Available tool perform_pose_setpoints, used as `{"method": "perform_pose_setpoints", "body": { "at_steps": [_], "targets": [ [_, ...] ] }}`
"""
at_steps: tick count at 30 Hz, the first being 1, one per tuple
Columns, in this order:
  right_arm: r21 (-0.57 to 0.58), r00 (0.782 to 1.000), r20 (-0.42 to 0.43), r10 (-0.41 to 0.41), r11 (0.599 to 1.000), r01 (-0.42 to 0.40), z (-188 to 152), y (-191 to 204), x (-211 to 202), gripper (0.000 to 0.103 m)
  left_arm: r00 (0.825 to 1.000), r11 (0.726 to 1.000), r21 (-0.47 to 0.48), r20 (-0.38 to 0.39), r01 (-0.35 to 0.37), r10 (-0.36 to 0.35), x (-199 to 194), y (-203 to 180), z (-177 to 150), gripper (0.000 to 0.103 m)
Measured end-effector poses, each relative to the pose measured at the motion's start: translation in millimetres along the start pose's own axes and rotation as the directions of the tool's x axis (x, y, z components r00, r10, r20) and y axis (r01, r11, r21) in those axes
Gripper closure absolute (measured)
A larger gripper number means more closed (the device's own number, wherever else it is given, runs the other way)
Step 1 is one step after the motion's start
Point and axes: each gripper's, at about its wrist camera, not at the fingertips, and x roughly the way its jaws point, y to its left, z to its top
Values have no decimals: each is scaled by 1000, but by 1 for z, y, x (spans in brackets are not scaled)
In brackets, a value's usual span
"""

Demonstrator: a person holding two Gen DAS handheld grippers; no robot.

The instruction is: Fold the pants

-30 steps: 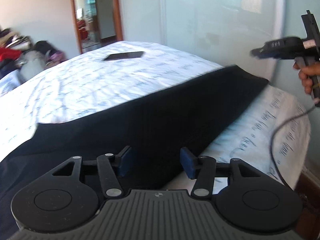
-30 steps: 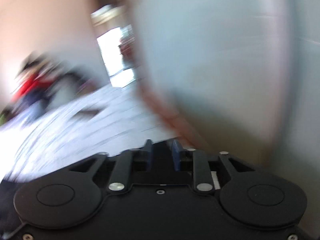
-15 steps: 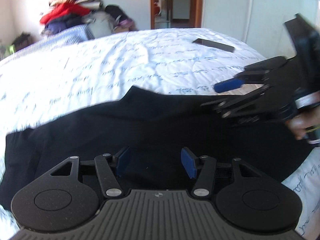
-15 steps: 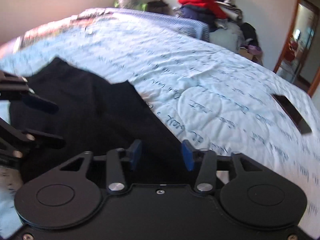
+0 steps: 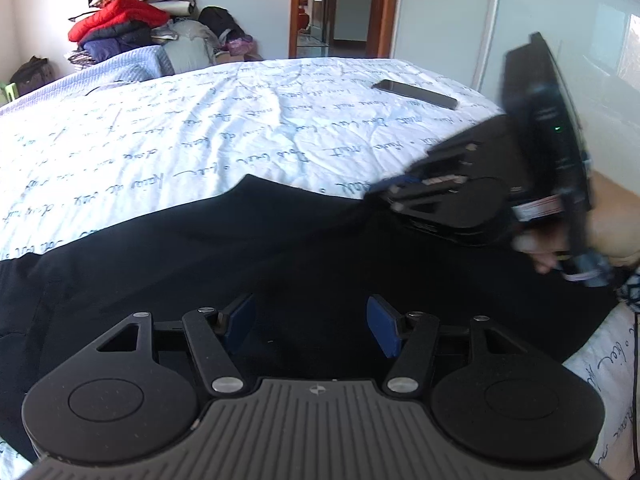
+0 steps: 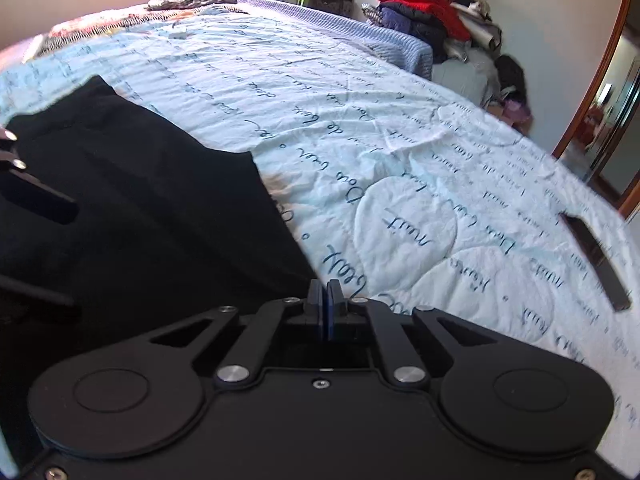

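Black pants (image 5: pixel 200 256) lie spread across a white bedspread with blue script (image 5: pixel 200 136). They also show in the right wrist view (image 6: pixel 132 208), at the left. My left gripper (image 5: pixel 310 326) is open, its blue pads just above the near part of the pants, holding nothing. My right gripper (image 6: pixel 324 304) is shut at the far edge of the pants; in the left wrist view (image 5: pixel 394 184) its tip pinches that edge and lifts it slightly.
A dark phone (image 5: pixel 416 94) lies on the bedspread at the far right; it shows in the right wrist view (image 6: pixel 596 256) too. A pile of clothes with a red jacket (image 5: pixel 120 20) stands beyond the bed. A doorway (image 5: pixel 340 4) is behind.
My right gripper has closed from open and moved down onto the far edge of the pants. My left gripper stays open over the near part.
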Motion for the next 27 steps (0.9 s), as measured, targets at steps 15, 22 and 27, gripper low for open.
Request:
{"method": "perform_pose_setpoints", "body": {
  "at_steps": [15, 22, 27],
  "targets": [
    [170, 986, -165, 1, 985, 28, -95, -79, -82, 100, 987, 984, 86, -56, 154, -149, 46, -50, 45, 28],
    [308, 991, -80, -103, 943, 123, -91, -105, -91, 99, 991, 992, 100, -116, 74, -62, 104, -75, 74, 32],
    [329, 992, -108, -72, 938, 104, -122, -112, -150, 96, 974, 962, 172, -108, 214, -197, 80, -92, 66, 28]
  ]
}}
